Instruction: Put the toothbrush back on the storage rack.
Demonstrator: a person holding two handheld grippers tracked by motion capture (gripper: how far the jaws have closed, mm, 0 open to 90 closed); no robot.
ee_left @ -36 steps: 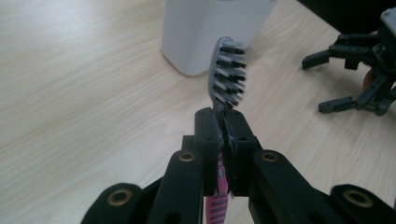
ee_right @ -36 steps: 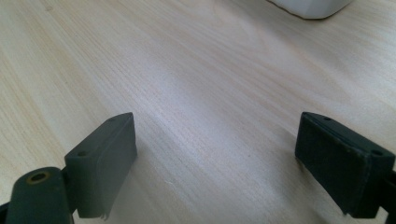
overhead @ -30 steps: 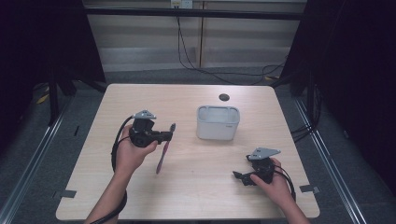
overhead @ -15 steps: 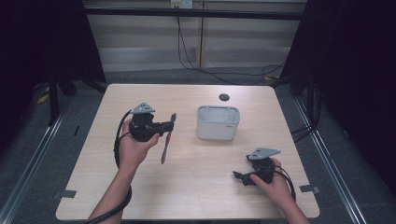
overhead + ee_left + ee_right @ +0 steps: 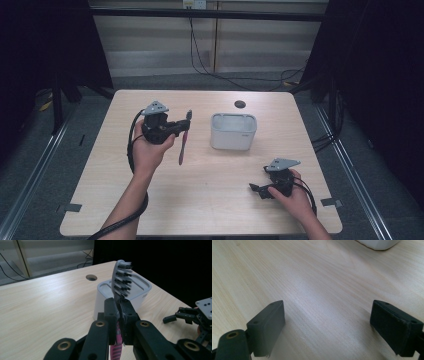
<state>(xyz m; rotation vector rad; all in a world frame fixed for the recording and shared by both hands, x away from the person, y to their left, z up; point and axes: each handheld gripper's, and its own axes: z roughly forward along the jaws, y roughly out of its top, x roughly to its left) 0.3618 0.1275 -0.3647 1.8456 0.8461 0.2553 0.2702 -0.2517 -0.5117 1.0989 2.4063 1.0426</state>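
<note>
While left tongs (image 5: pixel 186 127) grip the toothbrush (image 5: pixel 183 142) off the bench (image 5: pixel 120 200) — pickup done — placing into white holder (image 5: pixel 233 131) remains; right tongs (image 5: pixel 256 189) open, idle.

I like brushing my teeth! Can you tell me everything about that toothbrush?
The pink-handled plastic toothbrush with a grey head has dark and white bristles. The left claw is shut on its neck and holds it off the light wooden table, head up and handle hanging down, beside the white rounded plastic box.
</note>
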